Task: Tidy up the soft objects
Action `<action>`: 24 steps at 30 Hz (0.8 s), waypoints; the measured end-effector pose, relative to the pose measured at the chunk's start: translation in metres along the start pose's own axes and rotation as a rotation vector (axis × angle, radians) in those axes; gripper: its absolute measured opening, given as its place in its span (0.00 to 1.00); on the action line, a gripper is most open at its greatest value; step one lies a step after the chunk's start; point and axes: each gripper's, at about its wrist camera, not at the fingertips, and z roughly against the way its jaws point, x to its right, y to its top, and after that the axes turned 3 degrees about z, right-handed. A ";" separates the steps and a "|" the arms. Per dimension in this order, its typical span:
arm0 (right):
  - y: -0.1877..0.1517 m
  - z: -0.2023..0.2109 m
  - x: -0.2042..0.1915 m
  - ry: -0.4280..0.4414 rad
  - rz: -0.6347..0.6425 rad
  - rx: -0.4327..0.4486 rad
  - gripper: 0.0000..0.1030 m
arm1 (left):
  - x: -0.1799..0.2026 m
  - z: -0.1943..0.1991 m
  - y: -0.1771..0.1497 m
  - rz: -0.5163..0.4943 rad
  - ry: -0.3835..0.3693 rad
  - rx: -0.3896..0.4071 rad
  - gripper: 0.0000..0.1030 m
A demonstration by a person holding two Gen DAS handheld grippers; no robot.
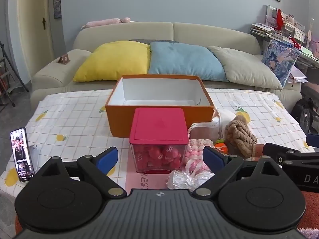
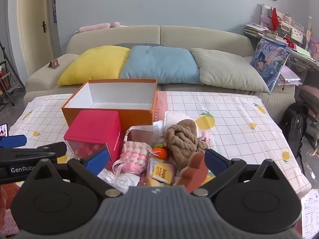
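Observation:
An open orange box with a white, empty inside stands mid-table. In front of it is a clear container with a red lid. A pile of soft things lies to its right: a brown knotted plush, a pink-and-white crocheted pouch, a small orange crocheted toy, a yellow packaged item, a terracotta sponge shape and crinkled clear wrap. My left gripper is open before the container. My right gripper is open over the pile.
The table has a white checked cloth with lemons. A phone stands at the left edge. A sofa with yellow, blue and grey cushions is behind. A black backpack sits on the floor at right.

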 end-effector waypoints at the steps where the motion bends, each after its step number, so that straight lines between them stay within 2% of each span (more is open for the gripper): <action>1: 0.000 -0.001 0.000 0.005 0.002 -0.003 0.97 | 0.001 -0.002 0.000 0.011 0.014 0.000 1.00; 6: -0.001 -0.002 -0.001 0.021 0.006 -0.019 0.97 | -0.001 0.002 0.002 0.039 0.018 0.008 1.00; 7: 0.000 -0.002 -0.001 -0.003 -0.008 -0.021 0.97 | -0.009 -0.003 0.003 0.050 0.001 -0.006 1.00; 11: -0.002 0.000 -0.003 -0.009 0.001 -0.023 0.97 | -0.007 -0.003 0.004 0.038 -0.015 -0.011 1.00; 17: -0.001 -0.003 -0.002 -0.010 -0.001 -0.032 0.97 | -0.008 -0.003 0.003 0.065 -0.024 -0.014 0.90; 24: -0.001 -0.004 -0.002 -0.011 -0.001 -0.037 0.97 | -0.006 -0.003 0.002 0.050 -0.030 -0.015 0.90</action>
